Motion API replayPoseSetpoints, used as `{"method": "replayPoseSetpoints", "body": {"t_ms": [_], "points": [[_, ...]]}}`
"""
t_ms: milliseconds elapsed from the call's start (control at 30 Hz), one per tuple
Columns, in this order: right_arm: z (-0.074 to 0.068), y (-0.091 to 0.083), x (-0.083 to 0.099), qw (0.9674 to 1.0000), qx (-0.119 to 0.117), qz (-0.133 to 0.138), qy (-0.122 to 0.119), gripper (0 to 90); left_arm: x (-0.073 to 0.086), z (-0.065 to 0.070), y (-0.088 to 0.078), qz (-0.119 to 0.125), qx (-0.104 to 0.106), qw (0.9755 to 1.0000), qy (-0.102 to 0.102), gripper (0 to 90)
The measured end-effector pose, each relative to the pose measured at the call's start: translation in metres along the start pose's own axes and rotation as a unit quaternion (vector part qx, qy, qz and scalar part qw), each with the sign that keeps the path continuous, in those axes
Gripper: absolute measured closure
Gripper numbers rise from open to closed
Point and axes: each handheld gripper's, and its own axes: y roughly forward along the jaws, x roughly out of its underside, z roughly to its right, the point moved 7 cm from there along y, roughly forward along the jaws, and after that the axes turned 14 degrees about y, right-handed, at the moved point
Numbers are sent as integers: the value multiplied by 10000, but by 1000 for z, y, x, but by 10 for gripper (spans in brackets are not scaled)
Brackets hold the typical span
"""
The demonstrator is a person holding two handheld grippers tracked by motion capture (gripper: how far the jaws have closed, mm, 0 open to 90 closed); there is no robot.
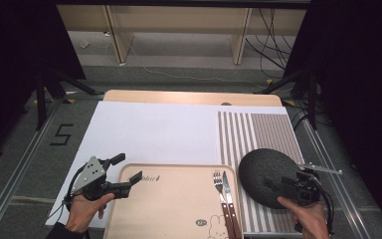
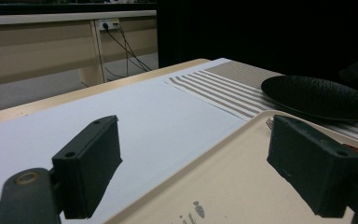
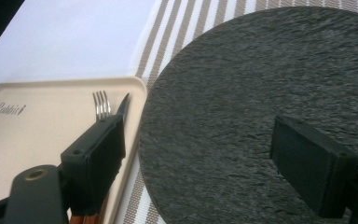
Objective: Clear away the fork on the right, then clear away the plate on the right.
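Jaws of the right gripper stand wide apart over the black plate, at 3 o'clock of the tray, likely to grasp its rim. Left gripper, also spread and empty, straddles the tray's 10 o'clock corner, perhaps to steady it.

1. The tray is pale beige, with small dark lettering and a little rabbit drawing printed on it.
2. Right of the tray, the plate is matt black with a rough, slate-like grain.
3. Under the plate, the mat has brown and white stripes.
4. Beyond the tray lies a plain white sheet.
5. On the tray, the fork and knife are silver with reddish-brown handles.
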Motion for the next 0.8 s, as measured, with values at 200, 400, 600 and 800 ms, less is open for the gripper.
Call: {"method": "replayPoseSetpoints", "body": {"t_ms": [200, 400, 600, 800], "points": [[9, -4, -2, 10000, 30, 73, 41, 190, 0, 0, 2, 38, 10, 10000, -21, 162], [19, -9, -5, 9995, -10, 170, 264, 190, 0, -1, 0, -3, -10, 10000, -13, 162], [29, -15, -7, 9987, -26, 234, 451, 190, 0, -1, 1, 10, 0, 10000, -16, 162], [39, -20, -7, 9976, 12, 332, 607, 190, -1, 0, 1, 20, 28, 10000, -23, 162]]}}
